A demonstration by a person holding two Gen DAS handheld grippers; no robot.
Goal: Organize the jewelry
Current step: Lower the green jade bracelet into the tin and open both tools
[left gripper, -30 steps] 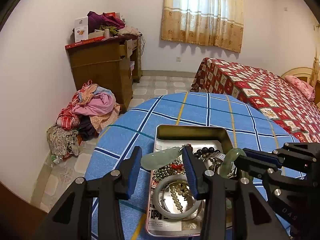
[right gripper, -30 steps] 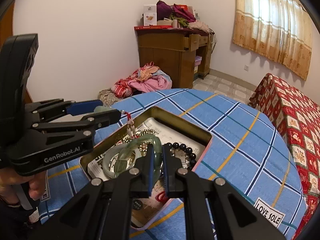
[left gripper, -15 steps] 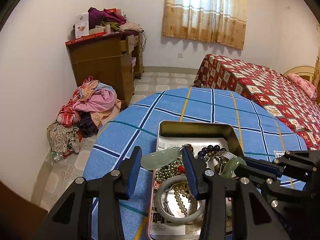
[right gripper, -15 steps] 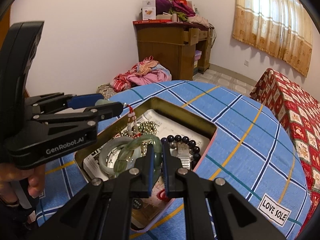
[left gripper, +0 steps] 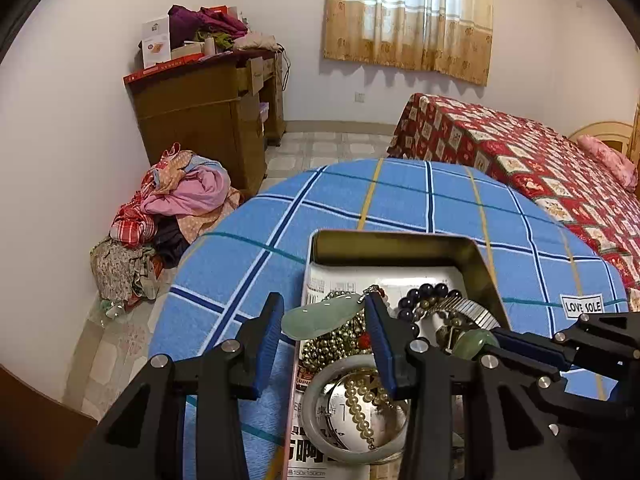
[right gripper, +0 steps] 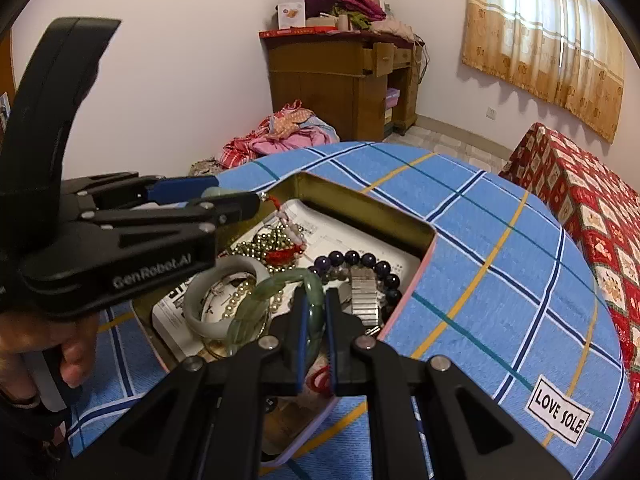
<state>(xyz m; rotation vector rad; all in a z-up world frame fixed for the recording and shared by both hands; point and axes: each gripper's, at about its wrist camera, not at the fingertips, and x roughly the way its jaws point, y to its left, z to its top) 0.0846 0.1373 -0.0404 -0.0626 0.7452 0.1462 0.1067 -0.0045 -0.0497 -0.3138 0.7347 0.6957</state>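
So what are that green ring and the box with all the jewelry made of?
The green bangle, pinched in the right gripper, looks like jade or glass: translucent, mottled pale green, glossy.

The box looks like thin sheet metal: brassy, reflective inner walls with rounded pressed corners. Its floor is lined with printed paper.

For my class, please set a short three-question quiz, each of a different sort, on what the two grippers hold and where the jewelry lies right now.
1. True or false: the right gripper is shut on a green bangle.
2. The left gripper holds: A) a pearl string, B) a pale green pendant, C) a watch band.
3. Fill in: the white bangle lies in the ____.

Key: 1 true. 2 B. 3 tin.
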